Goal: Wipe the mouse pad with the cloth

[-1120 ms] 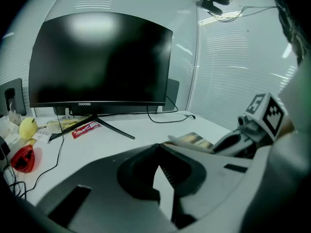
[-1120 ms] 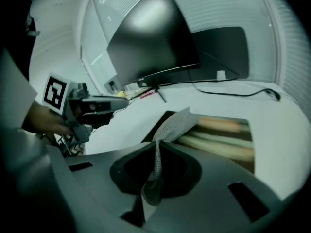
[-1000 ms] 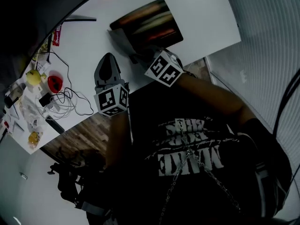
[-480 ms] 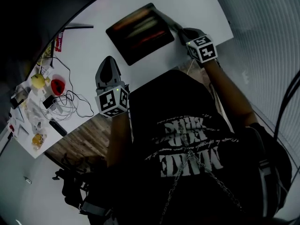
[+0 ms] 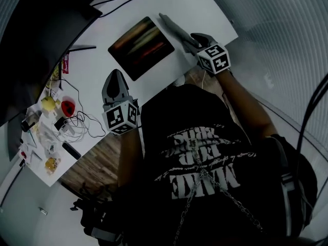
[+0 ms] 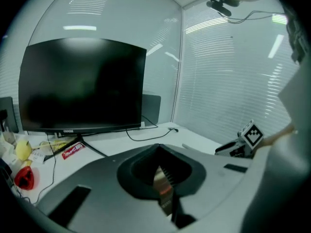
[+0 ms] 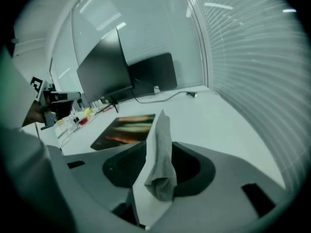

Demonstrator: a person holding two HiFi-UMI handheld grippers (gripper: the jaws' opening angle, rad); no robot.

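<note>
**Cloth (image 7: 159, 159) loose beside the pad (image 5: 141, 47)**

The pad lay flat on the white desk (image 5: 205, 4), dark with orange streaks, out in the open between the two grippers. Just right of it, the cloth stood up between the jaws of the right gripper (image 7: 154, 130). Those jaws had just been opening and stood wide, the grey cloth draped against one finger, not pinched. Whether it touched the pad I could not tell. On the near left, the left gripper (image 6: 163, 178) was held well apart from the pad, jaws together, nothing between them. A dark monitor (image 6: 82, 84) stood at the far left. A red thing (image 5: 67, 107) and tangled cables (image 5: 82, 124) crowded the desk's left end.
</note>
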